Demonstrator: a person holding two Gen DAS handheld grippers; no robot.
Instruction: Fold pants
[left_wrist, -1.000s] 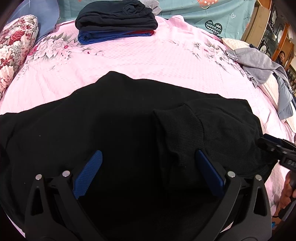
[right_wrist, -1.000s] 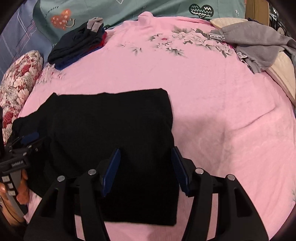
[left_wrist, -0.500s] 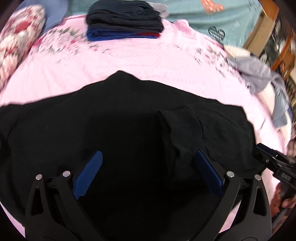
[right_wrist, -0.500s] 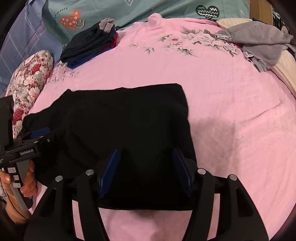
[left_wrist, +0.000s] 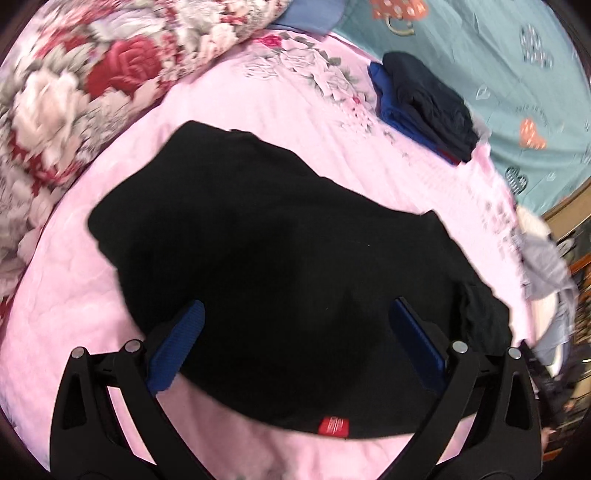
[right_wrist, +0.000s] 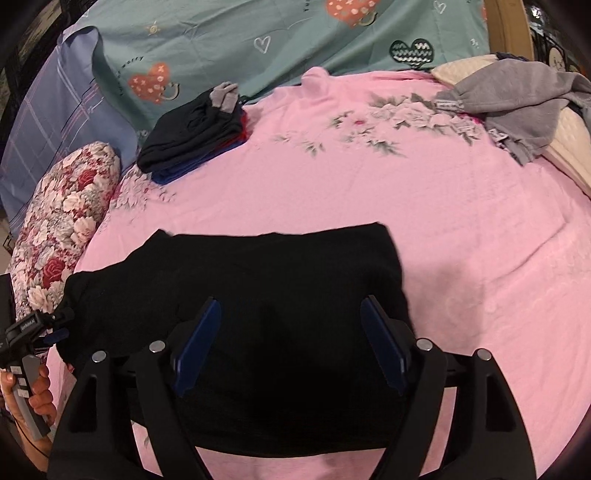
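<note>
Black pants (right_wrist: 266, 295) folded at six o'clock on pink bedspread (right_wrist: 461, 229). Left gripper (left_wrist: 295, 328) and right gripper (right_wrist: 291, 332) both spread, holding nothing. Best to square edges, then press creases flat.

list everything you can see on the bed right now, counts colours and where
black pants: 1, black, partly folded, near side of the bed under both tongs
red label: 1, red, on the near edge of the pants
folded clothes stack: 1 stack, dark navy over blue and red, far left by the pillows
grey garment: 1, grey, crumpled at the far right edge
pink bedsheet: 1, pink with flower print, under everything
floral bolster: 1, red and white roses, left edge
teal bedding: 1, teal with hearts, at the head
blue plaid pillow: 1, far left
left tongs: 1, black with blue pads, open over the pants
right tongs: 1, same colours, open over the pants
</note>
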